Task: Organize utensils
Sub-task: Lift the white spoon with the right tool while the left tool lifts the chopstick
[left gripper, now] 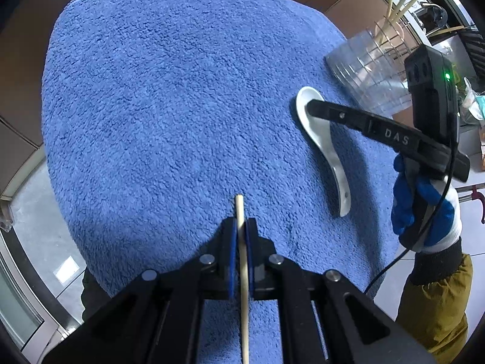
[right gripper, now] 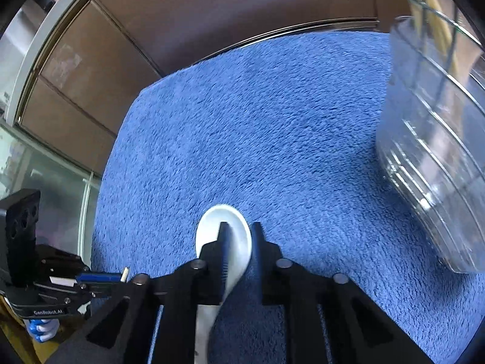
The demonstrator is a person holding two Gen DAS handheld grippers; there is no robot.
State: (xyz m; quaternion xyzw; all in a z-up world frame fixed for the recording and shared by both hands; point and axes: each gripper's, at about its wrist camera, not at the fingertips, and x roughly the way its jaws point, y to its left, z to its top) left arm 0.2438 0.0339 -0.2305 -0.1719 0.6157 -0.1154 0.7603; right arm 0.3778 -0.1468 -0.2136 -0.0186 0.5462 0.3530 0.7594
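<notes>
1. Towel (left gripper: 169,91): blue, fluffy, spread flat, taking up most of both wrist views.
2. Left gripper (left gripper: 241,227): low over towel's near edge, jaws clamped on chopstick (left gripper: 239,206), blue pads pressed to both sides of stick.
3. Chopstick: pale wood, blunt tip poking just past fingertips out over towel, rest running back between fingers and out of view at bottom.
4. Same pair from right wrist view: left gripper (right gripper: 118,277) at towel's left edge, chopstick (right gripper: 125,273) end just showing past pads.
5. Spoon (left gripper: 326,148): white ceramic soup spoon, lying on towel's right part, bowl toward far side, handle toward near edge.
6. Right gripper (left gripper: 313,107): tips down at spoon bowl, pointing steeply downward.
7. Right gripper (right gripper: 240,227) up close: one finger inside spoon (right gripper: 224,215) bowl, other outside its side wall, jaws closed on that wall; view slightly blurred.
8. Holder (left gripper: 372,69): clear plastic with wire grid, standing at towel's far right corner, just beyond spoon bowl; pale sticks (left gripper: 397,12) upright inside.
9. Holder (right gripper: 430,151) also at towel's right edge in right wrist view, blurred.
10. Right hand (left gripper: 424,212): blue-and-white glove, mustard sleeve, off towel's right edge, wrapped round gripper handle.
11. Left hand (right gripper: 42,330): blue glove, partly seen off towel's left edge.
</notes>
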